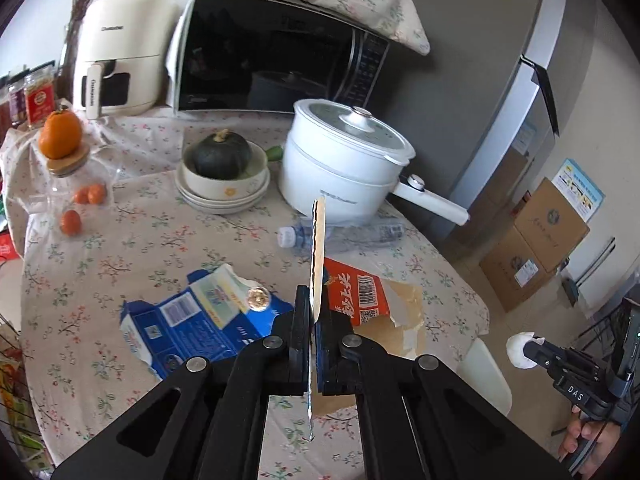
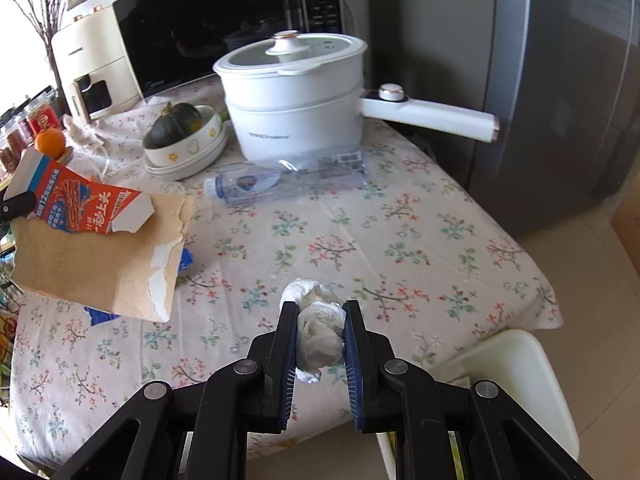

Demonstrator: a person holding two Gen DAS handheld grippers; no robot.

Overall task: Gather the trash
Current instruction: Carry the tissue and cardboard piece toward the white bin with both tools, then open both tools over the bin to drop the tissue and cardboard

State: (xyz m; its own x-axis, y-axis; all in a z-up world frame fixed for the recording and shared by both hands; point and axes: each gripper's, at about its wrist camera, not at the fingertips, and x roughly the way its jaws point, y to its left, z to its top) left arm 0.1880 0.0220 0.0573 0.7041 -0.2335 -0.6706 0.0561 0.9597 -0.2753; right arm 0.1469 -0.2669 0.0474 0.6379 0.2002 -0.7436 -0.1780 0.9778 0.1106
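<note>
Brown cardboard, torn and flattened, with a red printed face, is clamped edge-on in the left gripper (image 1: 312,320); this one torn box (image 2: 96,248) hangs above the table at 9 o'clock in the right wrist view. The right gripper (image 2: 320,320) has its two fingers pressed on one crumpled white tissue wad (image 2: 320,336), held above the table's near edge; in the left wrist view the same wad sits at 4 o'clock, off past the table's edge.

On the floral tablecloth (image 1: 120,240) lie two more pieces of trash: one flattened blue box (image 1: 192,320) at 9 o'clock of the left fingers, and one clear plastic bottle (image 1: 344,236) on its side at 12 o'clock, just in front of the pot.

One white pot (image 1: 340,168) with a lid and a long handle stands at 12 o'clock. At 11 o'clock, one dark green squash (image 1: 218,156) sits in one bowl (image 1: 224,188), which rests on stacked plates whose number I cannot tell. Further back stand one black microwave (image 1: 276,68) and one cream air fryer (image 1: 120,56).

At 10 o'clock one large orange (image 1: 60,136) rests on a wooden lid, and three small oranges (image 1: 86,196) show below it. One grey fridge (image 1: 480,80) stands at 2 o'clock. Two stacked cardboard cartons (image 1: 536,248) sit on the floor at 3 o'clock.
</note>
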